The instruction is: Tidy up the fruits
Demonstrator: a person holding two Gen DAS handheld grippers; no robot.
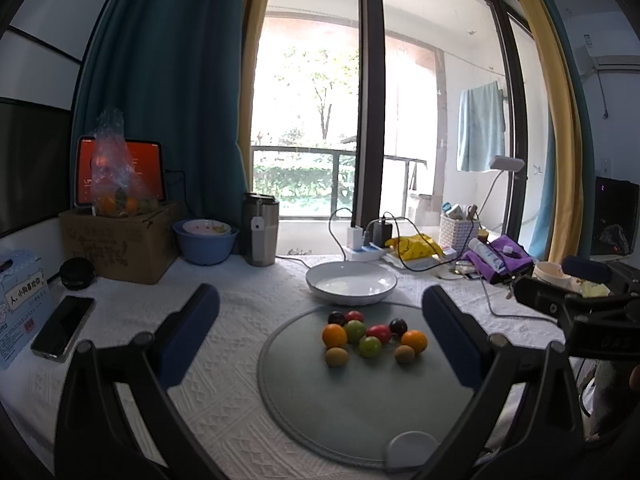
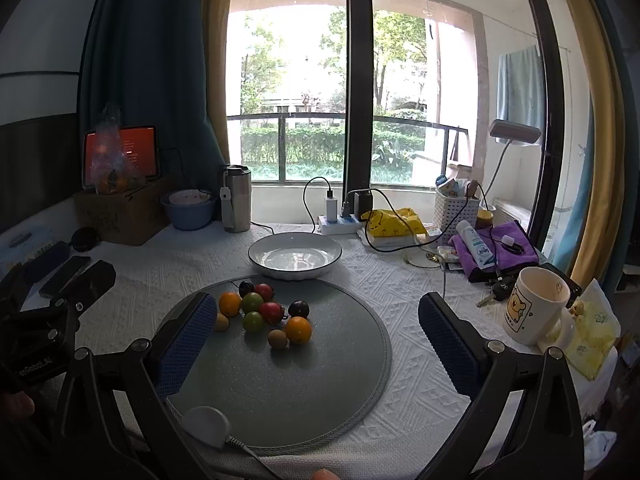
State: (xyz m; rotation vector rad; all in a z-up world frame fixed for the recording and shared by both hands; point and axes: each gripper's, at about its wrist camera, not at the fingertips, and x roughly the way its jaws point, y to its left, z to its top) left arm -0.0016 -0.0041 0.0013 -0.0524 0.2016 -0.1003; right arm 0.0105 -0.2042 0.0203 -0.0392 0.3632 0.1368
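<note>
- Left gripper (image 1: 320, 320): jaws spread wide, nothing between them, held above the near edge of the mat (image 1: 304, 400).
- Right gripper (image 2: 318, 320): jaws likewise spread and empty, hovering over the same mat from the other side.
- Fruits (image 1: 370, 338): ten small pieces clustered on the far half of the mat, several touching. Two are orange, two green, two red, two dark, two brownish.
- Bowl (image 1: 351, 282): white, empty, just beyond the mat; probably the destination.
- Risk, rolling: the fruits are round and packed together. Closing on one is likely to nudge its neighbours, which may roll off the mat.
- Risk, crushing: the red and dark pieces look soft-skinned; a hard squeeze may split them. Their exact kind cannot be told at this size.
- Risk, collision: both grippers face one small cluster. Reaching together may knock the fingers against each other.
- Risk, snagging: a white puck (image 2: 206, 426) with a cable sits on the mat's near edge, under the grippers.
- Surface: a white textured cloth (image 1: 224, 380) covers the table; fruit may roll unevenly on it.
- Room: a large window (image 2: 304, 92) lies behind, giving strong backlight. A mug (image 2: 534, 306), phone (image 1: 62, 328) and chargers crowd the table edges.
</note>
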